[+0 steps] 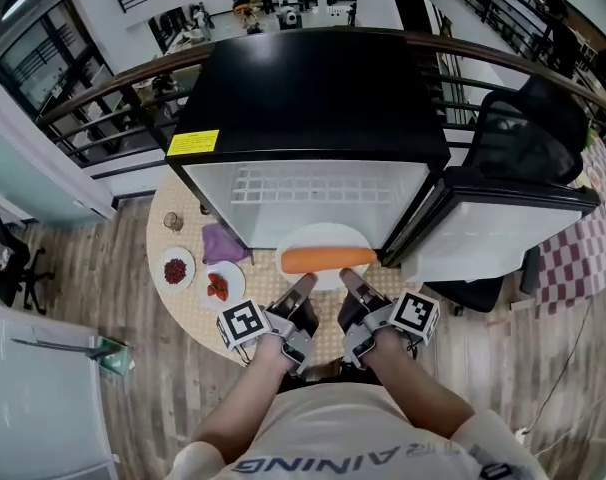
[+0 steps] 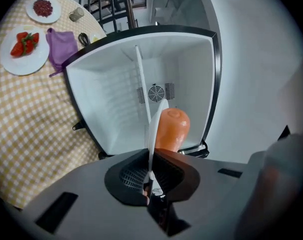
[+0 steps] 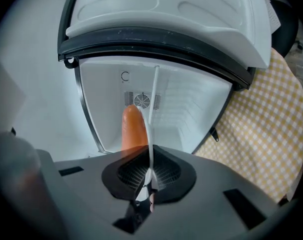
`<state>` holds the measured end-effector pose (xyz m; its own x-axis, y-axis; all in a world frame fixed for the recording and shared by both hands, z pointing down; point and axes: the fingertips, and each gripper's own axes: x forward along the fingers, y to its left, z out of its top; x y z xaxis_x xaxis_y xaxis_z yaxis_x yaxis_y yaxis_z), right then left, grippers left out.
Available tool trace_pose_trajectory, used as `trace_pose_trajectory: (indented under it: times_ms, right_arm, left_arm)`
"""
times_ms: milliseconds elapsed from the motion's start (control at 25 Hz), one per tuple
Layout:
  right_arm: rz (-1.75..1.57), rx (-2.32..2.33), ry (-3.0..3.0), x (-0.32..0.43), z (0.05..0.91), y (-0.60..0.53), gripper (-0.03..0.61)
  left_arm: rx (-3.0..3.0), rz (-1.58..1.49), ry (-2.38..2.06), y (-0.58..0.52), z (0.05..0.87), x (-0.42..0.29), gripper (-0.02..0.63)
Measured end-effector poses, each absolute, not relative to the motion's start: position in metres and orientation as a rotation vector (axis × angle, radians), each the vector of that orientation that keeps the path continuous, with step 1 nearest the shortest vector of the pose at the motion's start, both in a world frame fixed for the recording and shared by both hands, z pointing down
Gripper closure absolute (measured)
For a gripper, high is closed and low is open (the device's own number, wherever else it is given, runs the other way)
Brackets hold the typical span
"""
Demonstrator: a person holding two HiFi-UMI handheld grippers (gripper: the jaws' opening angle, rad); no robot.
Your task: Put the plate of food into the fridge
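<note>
Two-handed, faces a black fridge on a round checked table, with the fridge door swung wide to the right. Holds a white plate level, just in front of the fridge's white opening. Grips the plate's near rim with the left gripper and the right gripper, each clamped tight on the thin edge. Carries one long carrot lying crosswise on the plate. Leaves a purple cloth, a strawberry plate and a plate of red berries on the table, well left of the fridge
</note>
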<state>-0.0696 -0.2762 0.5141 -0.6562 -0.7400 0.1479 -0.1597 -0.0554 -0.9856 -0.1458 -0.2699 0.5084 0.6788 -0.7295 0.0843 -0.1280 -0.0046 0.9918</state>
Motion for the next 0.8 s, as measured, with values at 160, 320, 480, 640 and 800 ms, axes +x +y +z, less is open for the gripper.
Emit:
trace_pose_trajectory:
  times_ms: [160, 320, 480, 640, 800]
  right_arm:
    - [-1.703, -1.002, 1.769, -0.077, 0.5, -0.298, 0.546]
    - [-1.656, -1.043, 1.754, -0.082, 0.489, -0.319, 0.546]
    - [-1.633, -1.073, 1.731, -0.088, 0.483, -0.337, 0.546]
    - [-1.639, -1.085, 1.708, -0.094, 0.485, -0.354, 0.546]
    - [-1.648, -1.089, 1.669, -0.094, 0.489, -0.37, 0.546]
  left_arm:
    - [1.561, -0.52, -0.714, -0.294, 0.497, -0.156, 0.588]
    - [1.588, -0.5, -0.709, -0.319, 0.489, -0.164, 0.588]
    - [1.558, -0.513, -0.691, -0.339, 0.488, -0.169, 0.588]
    - [1.535, -0.529, -0.703, -0.356, 0.491, -0.175, 0.588]
    - [1.534, -0.551, -0.719, -0.371, 0.492, -0.175, 0.586]
